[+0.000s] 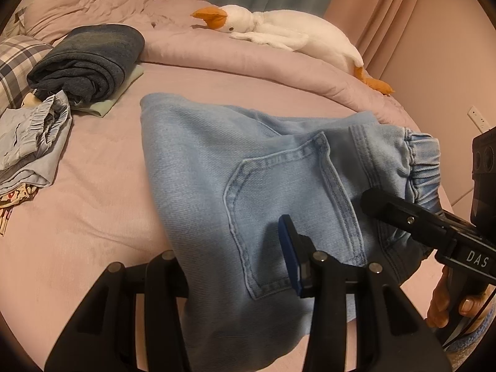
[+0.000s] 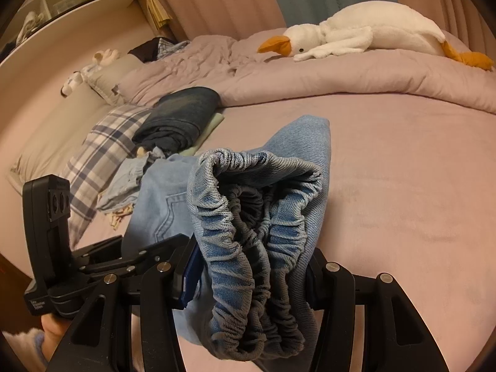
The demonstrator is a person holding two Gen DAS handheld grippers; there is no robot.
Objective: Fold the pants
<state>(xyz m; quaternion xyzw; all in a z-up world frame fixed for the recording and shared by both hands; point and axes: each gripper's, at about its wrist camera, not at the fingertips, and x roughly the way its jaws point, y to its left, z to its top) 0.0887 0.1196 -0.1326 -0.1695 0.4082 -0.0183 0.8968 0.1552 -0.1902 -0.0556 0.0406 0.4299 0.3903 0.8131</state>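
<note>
Pants (image 1: 217,167): one pair | left claw (image 1: 235,266): grips denim | right claw (image 2: 248,276): clamps waistband | plush goose (image 1: 279,28): one

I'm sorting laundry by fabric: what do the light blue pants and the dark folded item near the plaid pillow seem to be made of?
Light blue pants: likely washed cotton denim, matte; diagonal twill weave, double-stitched pocket and gathered elastic waistband show.
Dark folded item: seems a thick navy fleece or terry knit, matte and fuzzy; soft rounded folds suggest this, but the exact fabric stays uncertain.

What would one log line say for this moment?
left gripper: grips jeans | right gripper: grips waistband | fold: unfinished
</note>
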